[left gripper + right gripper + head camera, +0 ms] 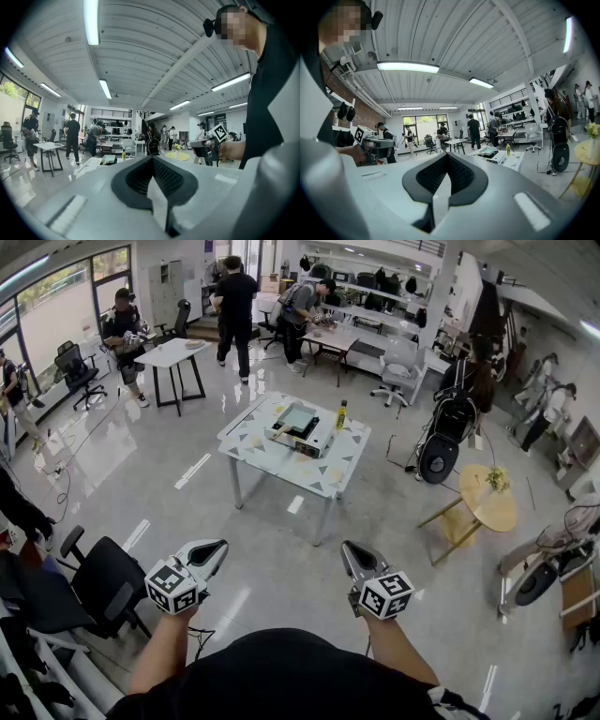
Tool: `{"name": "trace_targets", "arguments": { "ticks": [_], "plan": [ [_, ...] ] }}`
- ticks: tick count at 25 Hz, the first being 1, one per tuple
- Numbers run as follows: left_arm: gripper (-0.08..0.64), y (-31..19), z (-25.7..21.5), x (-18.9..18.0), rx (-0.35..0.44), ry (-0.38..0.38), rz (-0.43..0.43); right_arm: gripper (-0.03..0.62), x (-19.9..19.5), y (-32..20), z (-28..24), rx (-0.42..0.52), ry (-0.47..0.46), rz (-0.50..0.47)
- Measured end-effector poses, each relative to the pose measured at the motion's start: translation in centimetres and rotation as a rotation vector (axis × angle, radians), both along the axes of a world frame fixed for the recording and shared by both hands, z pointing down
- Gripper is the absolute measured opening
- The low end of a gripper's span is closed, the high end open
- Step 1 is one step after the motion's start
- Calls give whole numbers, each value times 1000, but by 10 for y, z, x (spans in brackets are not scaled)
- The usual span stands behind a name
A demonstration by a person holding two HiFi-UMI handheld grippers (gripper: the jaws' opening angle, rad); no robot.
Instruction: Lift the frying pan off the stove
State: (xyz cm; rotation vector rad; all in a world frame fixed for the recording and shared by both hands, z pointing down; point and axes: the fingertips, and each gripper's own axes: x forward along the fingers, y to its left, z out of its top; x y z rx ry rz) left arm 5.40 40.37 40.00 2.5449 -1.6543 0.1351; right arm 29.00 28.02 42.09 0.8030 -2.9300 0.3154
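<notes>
Grey frying pan (298,418) on the stove (319,440) lies far beyond the left tool (218,547) and right tool (348,550), both closed.

From here the stove (300,426) on the tabletop (330,474) is too small; I can't pick out a frying pan on it. Bottle (341,415) label unreadable too.

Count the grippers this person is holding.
2. The left gripper is at the head view's lower left, the right gripper at its lower right, both shut and empty, held well short of the table with the stove. Neither is hidden.
</notes>
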Motion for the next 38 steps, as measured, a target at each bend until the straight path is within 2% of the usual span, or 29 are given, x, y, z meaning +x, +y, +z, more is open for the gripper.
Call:
{"name": "trace_targets", "arguments": {
  "ticks": [8,16,22,27,33,38],
  "plan": [
    [0,-15,2,12,13,26,2,29,3,-7,11,-1,12,-8],
    [0,-31,6,26,2,32,-15,37,28,-38,23,-27,17,62],
    [23,-48,4,48,4,11,-8,93,40,-55,23,-29,0,39],
    [70,-61,4,68,27,35,4,179,46,-68,27,-27,6,-9],
    [142,-64,4,84,26,29,22,215,47,-72,24,-24,18,-38],
    [175,-54,9,84,27,65,27,236,42,-73,27,-27,22,-50]
  ]
}}
